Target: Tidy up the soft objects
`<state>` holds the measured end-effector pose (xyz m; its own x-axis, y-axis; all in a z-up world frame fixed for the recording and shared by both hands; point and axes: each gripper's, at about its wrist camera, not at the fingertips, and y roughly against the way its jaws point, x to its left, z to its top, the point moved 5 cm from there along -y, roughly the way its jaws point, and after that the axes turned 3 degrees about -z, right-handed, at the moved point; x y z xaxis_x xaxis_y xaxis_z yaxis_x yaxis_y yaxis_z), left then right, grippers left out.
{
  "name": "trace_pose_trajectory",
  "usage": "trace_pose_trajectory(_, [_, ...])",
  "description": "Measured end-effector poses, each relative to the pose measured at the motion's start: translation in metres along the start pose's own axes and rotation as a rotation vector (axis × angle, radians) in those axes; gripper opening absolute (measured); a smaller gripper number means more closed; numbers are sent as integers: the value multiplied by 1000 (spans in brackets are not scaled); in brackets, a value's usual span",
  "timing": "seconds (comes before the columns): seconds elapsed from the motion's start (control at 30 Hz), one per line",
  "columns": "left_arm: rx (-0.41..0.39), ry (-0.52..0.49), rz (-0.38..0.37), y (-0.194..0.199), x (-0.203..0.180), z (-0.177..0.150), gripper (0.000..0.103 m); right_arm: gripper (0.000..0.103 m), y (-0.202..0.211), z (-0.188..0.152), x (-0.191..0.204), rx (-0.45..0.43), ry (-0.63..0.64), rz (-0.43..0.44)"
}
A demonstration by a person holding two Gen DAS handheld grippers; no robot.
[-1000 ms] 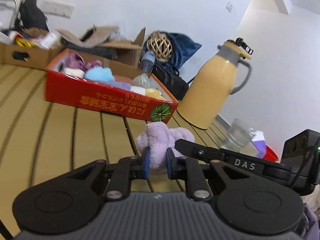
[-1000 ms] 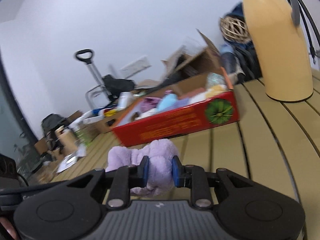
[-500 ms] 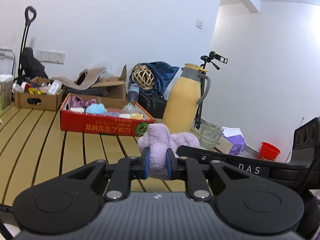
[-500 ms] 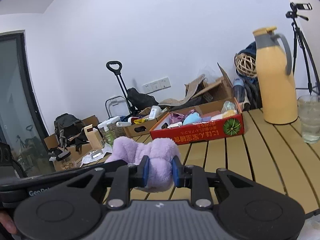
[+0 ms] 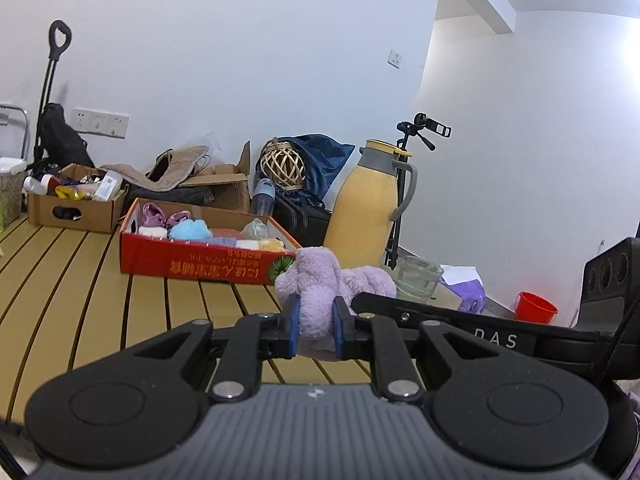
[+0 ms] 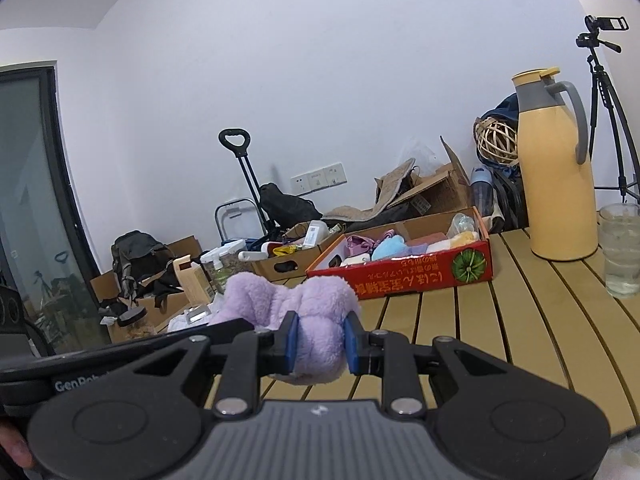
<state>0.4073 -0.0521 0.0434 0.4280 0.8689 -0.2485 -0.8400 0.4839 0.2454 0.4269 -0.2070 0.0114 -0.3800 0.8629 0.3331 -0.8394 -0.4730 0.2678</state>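
The left gripper [image 5: 315, 330], its blue-padded jaws pinched together, grips a fluffy lilac plush cloth [image 5: 320, 284] held above the slatted yellow wooden table [image 5: 100, 300], while the right gripper's black arm [image 5: 460, 320] reaches in from the right to the same cloth. Farther off sits a shallow red cardboard box [image 5: 192, 266] filled with soft items, and to its right stand a tall yellow jug with a grey handle [image 5: 366, 212] and a clear drinking glass [image 5: 418, 278].

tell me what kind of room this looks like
Probably a spare room in a home or office used for recording: a slatted wooden table, open cardboard boxes of clutter along the wall, and a camera tripod in the corner.
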Motion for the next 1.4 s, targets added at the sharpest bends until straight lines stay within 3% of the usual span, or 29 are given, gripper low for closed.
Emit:
trace_pose_trajectory(0.23, [10, 15, -36, -82, 34, 53, 16, 23, -71, 51, -40, -11, -27, -1])
trace_pose_trajectory(0.47, [118, 76, -13, -207, 90, 90, 17, 23, -187, 103, -102, 95, -87, -20])
trace_pose_trajectory(0.7, [271, 121, 59, -311, 145, 68, 19, 28, -298, 99, -156, 245, -84, -90])
trace_pose_trajectory(0.77, [270, 137, 83, -327, 159, 58, 24, 30, -317, 92, -167, 254, -83, -116])
trace_pose_trajectory(0.87, [259, 183, 99, -337, 173, 52, 40, 29, -333, 85, -175, 253, -34, -185])
trace_pose_trajectory(1.07, [235, 127, 97, -325, 169, 55, 40, 37, -328, 79, -168, 202, 30, -227])
trace_pose_trajectory(1.2, [172, 58, 151, -289, 158, 60, 41, 41, -308, 86, -160, 138, 71, -263])
trace_pose_trajectory(1.4, [83, 11, 205, -213, 136, 52, 42, 43, -236, 83, -135, 18, 73, -235])
